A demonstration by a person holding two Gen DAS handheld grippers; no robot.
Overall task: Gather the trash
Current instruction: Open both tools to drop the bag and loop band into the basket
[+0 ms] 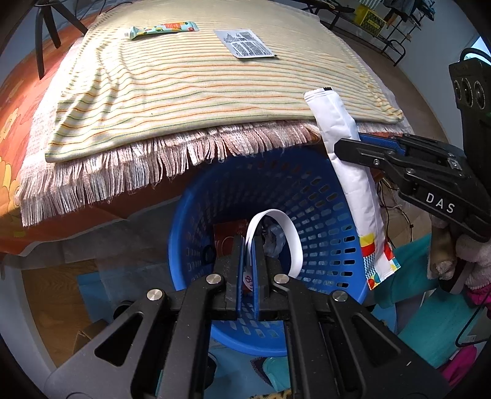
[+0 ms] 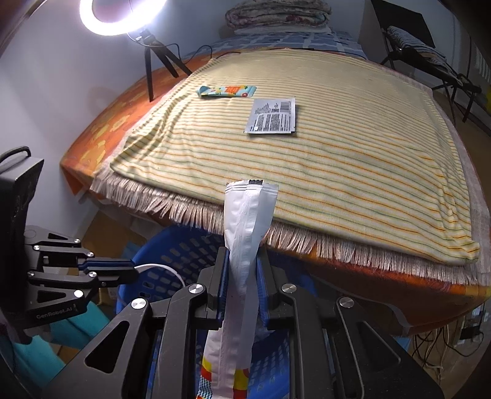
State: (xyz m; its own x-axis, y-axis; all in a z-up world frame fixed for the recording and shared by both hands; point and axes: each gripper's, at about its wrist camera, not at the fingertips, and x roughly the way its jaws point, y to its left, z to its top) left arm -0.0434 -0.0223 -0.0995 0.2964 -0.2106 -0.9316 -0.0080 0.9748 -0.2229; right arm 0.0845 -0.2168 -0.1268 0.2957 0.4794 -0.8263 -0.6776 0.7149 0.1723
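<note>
Bedroom-ish setup here: a bench draped in a yellow striped cloth over a fringed rug, with a ring light on a tripod at the far corner.

Below the near fringe sits the blue perforated basket, already holding some scraps, a red one among them. The left gripper is right over the basket's mouth, clenched on a white paper strip that loops up and over and hangs down inside the basket. The right gripper is just beside the basket rim, clamped tight around the middle of a long white wrapper. Its sealed top end pokes up in front of the cloth edge, and its colourful printed end dangles down beside the basket's outer wall.

Still lying on the cloth, well back from the basket: a flat grey sachet with printed text, and beyond it, close by, a teal and orange snack bar wrapper. Teal fabric is on the floor near the basket.
</note>
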